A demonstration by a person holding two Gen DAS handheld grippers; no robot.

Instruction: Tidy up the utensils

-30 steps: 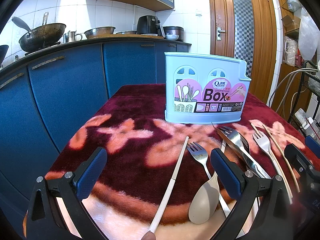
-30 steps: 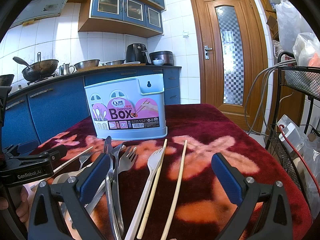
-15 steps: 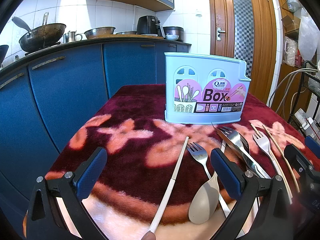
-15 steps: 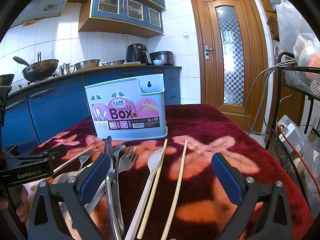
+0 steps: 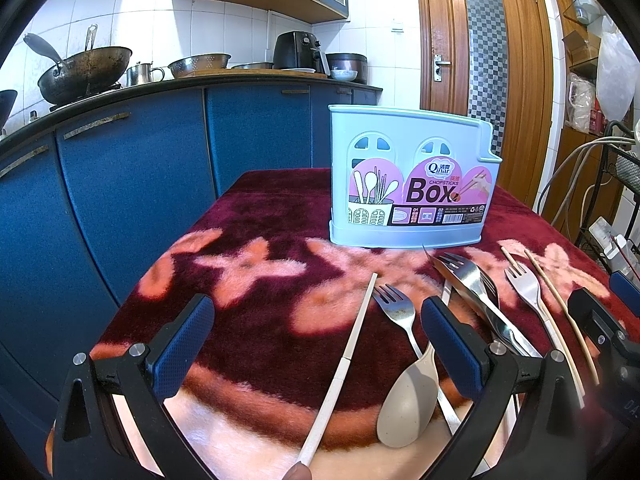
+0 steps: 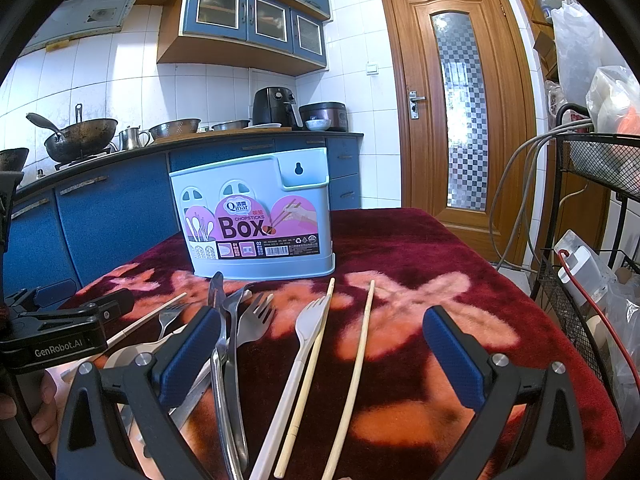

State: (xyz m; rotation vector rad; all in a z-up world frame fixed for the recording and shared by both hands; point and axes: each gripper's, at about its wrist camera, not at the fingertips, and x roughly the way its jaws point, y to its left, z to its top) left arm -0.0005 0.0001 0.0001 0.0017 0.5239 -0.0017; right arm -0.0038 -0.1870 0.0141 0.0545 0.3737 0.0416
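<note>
A light-blue chopsticks box (image 5: 412,184) (image 6: 256,216) stands upright on the table, beyond the utensils. Loose on the cloth lie a white chopstick (image 5: 344,364), a metal fork (image 5: 396,312), a beige spoon (image 5: 408,400), steel forks and a knife (image 6: 224,340), a white fork (image 6: 296,352) and two wooden chopsticks (image 6: 356,356). My left gripper (image 5: 316,340) is open above the white chopstick, holding nothing. My right gripper (image 6: 320,352) is open over the white fork and wooden chopsticks, also holding nothing. The left gripper's body (image 6: 60,336) shows at the right wrist view's left edge.
The table wears a dark red plush cloth with pink flowers (image 5: 256,264). Blue kitchen cabinets (image 5: 140,184) stand close on the left. A wire rack with cables and bags (image 6: 592,240) stands to the right. A wooden door (image 6: 460,120) is behind.
</note>
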